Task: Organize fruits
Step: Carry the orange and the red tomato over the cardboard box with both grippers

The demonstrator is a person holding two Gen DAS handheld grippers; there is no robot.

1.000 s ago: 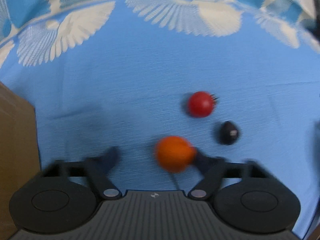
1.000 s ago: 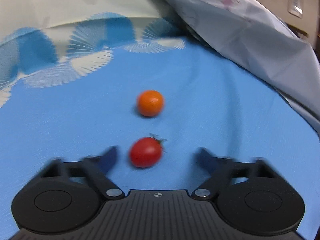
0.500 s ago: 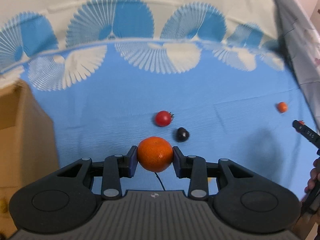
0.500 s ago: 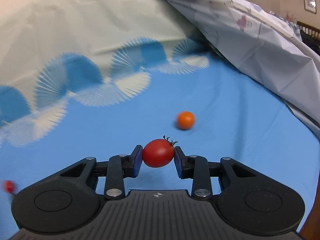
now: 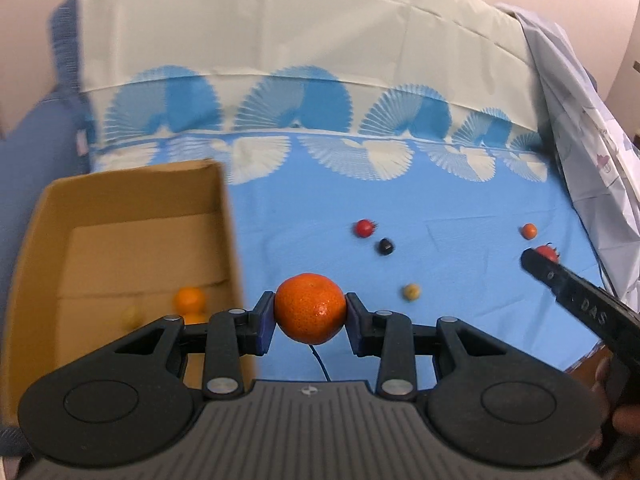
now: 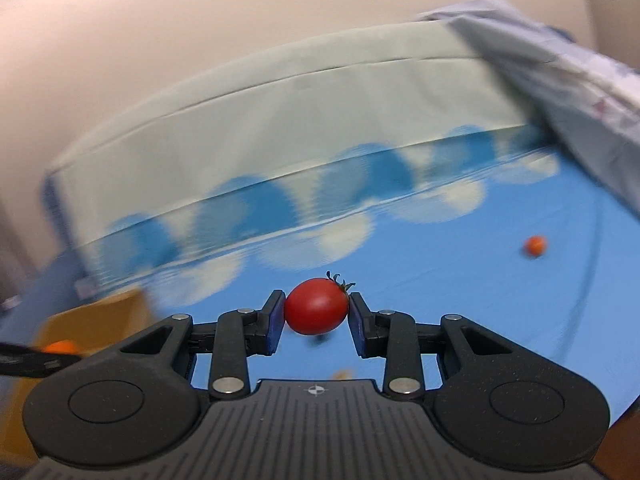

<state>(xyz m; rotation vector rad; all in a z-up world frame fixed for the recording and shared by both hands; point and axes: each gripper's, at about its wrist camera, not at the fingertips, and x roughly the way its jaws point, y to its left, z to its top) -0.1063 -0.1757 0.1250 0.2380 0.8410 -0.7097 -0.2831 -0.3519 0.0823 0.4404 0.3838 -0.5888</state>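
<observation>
My left gripper is shut on an orange mandarin, held above the blue cloth just right of an open cardboard box. The box holds an orange fruit and a yellowish one. My right gripper is shut on a red cherry tomato, lifted off the cloth; it also shows at the right of the left wrist view. On the cloth lie a red tomato, a dark fruit, a small yellow fruit and a small orange fruit.
A blue cloth with a white fan pattern covers the surface. A pale crumpled sheet lies along the right edge. The box corner shows at the lower left of the right wrist view. The small orange fruit lies far right there.
Both grippers closed on their fruit, the left on the mandarin and the right on the tomato, then lifted them off the cloth. The left one moved towards the box.
</observation>
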